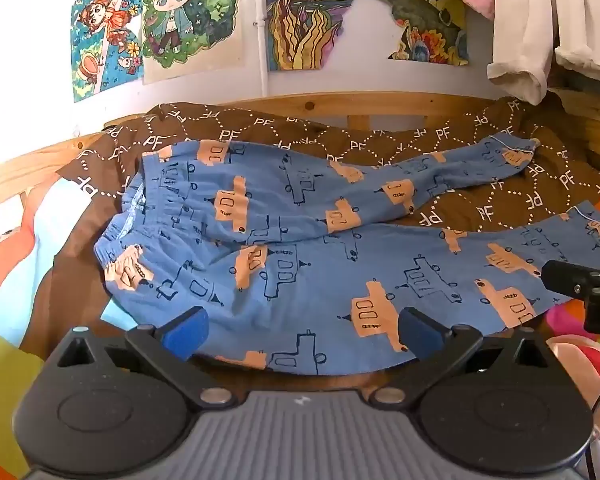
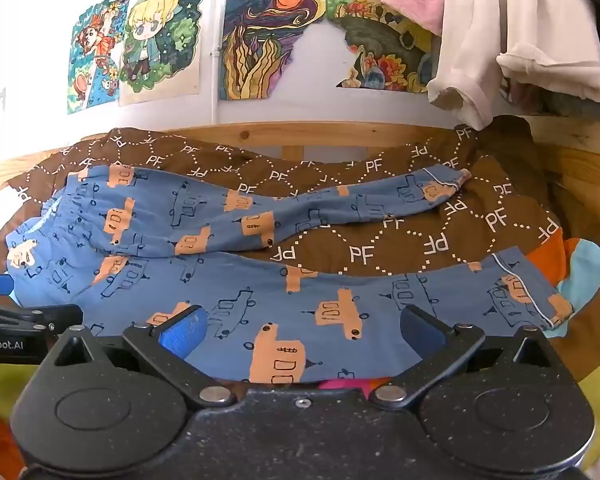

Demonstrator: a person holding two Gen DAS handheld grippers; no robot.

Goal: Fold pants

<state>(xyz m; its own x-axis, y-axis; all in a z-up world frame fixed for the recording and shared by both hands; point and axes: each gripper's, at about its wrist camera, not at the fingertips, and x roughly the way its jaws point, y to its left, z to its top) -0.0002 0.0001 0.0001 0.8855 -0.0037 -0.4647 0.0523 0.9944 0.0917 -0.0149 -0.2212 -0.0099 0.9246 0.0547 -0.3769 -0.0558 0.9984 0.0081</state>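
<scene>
The pants (image 1: 284,248) lie spread flat on a brown blanket (image 1: 380,140) printed with white "PF" letters and dotted diamonds. They are soft blue cotton with orange and outlined boxy vehicles; the elastic waistband (image 1: 140,216) is gathered and puckered at the left, and the two legs run off to the right, parted in a narrow V with brown cloth showing between them. The far leg is rumpled and twisted near its cuff, while the near leg lies smoother.

The left gripper (image 1: 302,334) hovers over the near leg's lower edge, its jaws spread wide with nothing between the blue pads except cloth lying below. The right gripper (image 2: 302,334) is likewise wide open, poised further along the same leg towards the hem.

The right wrist view shows the near cuff (image 2: 540,296) with its thin pale piping (the left view cuts it off behind the other tool's black body). The left wrist view shows more of the waistband's near corner. Both show a pine bed rail (image 1: 340,104), glossy coloured drawings (image 2: 160,40) on the wall, and a cream garment (image 2: 500,40) hanging at the right.
</scene>
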